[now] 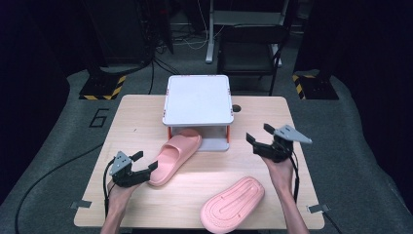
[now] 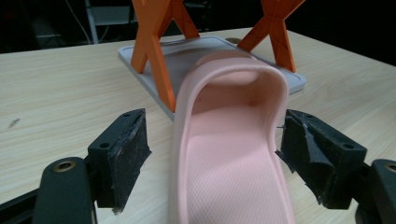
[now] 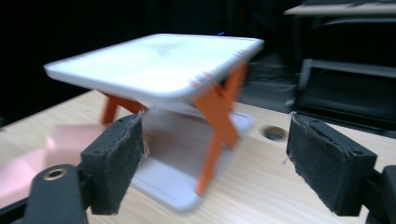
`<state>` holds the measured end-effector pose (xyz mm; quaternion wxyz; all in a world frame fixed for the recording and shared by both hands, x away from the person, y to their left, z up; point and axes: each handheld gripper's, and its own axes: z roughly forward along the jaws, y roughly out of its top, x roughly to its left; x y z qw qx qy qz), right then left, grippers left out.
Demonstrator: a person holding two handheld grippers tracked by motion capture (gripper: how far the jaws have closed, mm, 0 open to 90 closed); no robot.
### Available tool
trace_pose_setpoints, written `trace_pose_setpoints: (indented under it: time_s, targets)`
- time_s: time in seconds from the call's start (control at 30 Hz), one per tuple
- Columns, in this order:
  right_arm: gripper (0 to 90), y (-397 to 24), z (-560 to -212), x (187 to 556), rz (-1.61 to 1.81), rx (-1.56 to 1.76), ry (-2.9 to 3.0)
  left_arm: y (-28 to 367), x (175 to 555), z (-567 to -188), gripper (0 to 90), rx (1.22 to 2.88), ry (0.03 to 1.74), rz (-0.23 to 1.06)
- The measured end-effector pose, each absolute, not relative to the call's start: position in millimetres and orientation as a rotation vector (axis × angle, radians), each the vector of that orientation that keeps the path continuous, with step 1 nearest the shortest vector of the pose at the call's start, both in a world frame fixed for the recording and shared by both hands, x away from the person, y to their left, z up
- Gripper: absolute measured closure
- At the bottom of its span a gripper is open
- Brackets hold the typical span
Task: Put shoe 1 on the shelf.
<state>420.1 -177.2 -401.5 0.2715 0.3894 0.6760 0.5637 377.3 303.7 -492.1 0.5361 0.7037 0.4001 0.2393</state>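
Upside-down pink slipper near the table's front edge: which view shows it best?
The high view: the upside-down slipper lies whole, sole up, apart from both grippers. The left gripper view frames the other slipper; the right gripper view faces the white rack.

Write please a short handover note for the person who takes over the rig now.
Left claw: open, its pads either side of the upright pink slipper, not pressing.
Right claw: open, empty, raised over the table's right side.
Upright slipper: toe already on the lower shelf of the white two-tier rack, heel sticking out.
Second pink slipper: sole up near the front edge of the table.
Left to do, probably: seat the first slipper, then place the second.
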Motion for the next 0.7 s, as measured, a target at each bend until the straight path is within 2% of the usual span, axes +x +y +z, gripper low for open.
trace_pose_setpoints:
  time_s: [0.27, 0.5, 0.7]
  targets:
    - [22.5, -118.9, -371.2, 476.4, 1.457, 0.869, 2.034, 294.5, 409.5, -492.1, 24.1, 1.751, 0.941, 0.554]
    - [25.1, -96.6, -377.2, 500.2, 1.437, 0.867, 2.135, 297.7, 413.4, -504.4, 24.3, 1.795, 0.954, 0.492]
    - [25.1, -92.9, -385.1, 506.1, 1.436, 0.889, 2.179, 309.4, 391.8, -508.8, 13.1, 1.883, 0.895, 0.441]
